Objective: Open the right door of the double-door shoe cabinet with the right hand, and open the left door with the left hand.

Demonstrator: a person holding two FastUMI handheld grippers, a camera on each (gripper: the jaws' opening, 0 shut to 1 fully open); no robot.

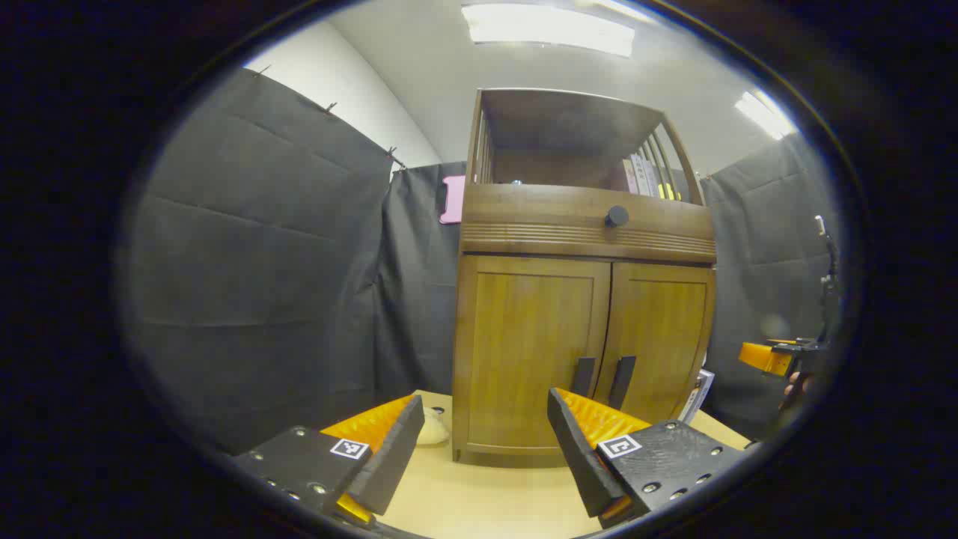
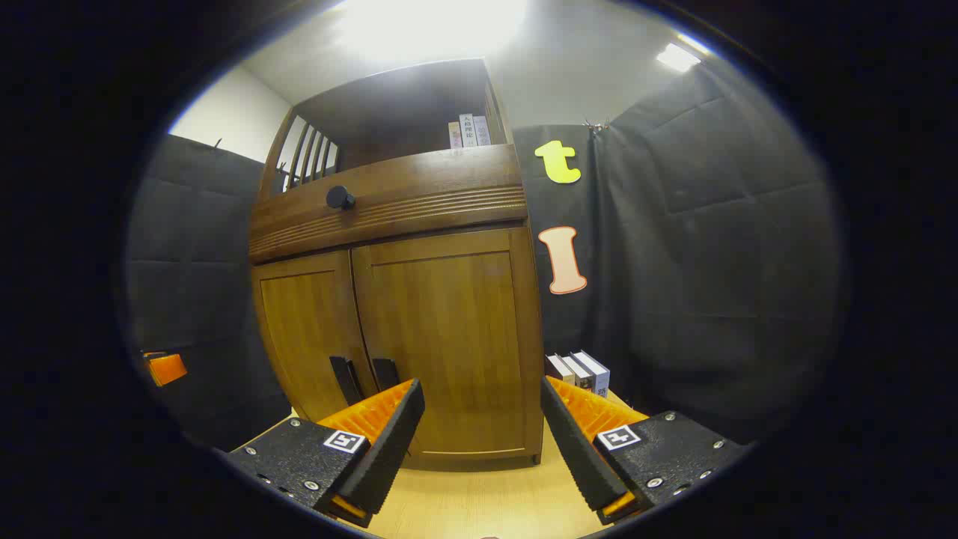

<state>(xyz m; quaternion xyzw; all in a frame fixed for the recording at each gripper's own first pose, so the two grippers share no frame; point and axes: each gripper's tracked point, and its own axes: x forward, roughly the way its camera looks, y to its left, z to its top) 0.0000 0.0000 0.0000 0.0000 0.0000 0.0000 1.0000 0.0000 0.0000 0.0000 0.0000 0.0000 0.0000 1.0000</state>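
Observation:
A wooden shoe cabinet (image 1: 584,314) stands on a light tabletop with both doors closed. Its left door (image 1: 531,344) and right door (image 1: 662,337) each carry a dark vertical handle, the left handle (image 1: 583,376) and right handle (image 1: 622,382) side by side at the centre seam. My left gripper (image 1: 486,449) is open, a short way in front of the left door. In the right gripper view the right door (image 2: 445,337) and its handle (image 2: 385,373) face my right gripper (image 2: 483,438), which is open and empty, just short of the door.
A drawer with a round dark knob (image 1: 616,216) sits above the doors, with an open shelf holding books (image 1: 644,176) on top. More books (image 2: 580,372) stand right of the cabinet. A pale small object (image 1: 434,430) lies at its left foot. Black cloth walls surround the table (image 1: 486,501).

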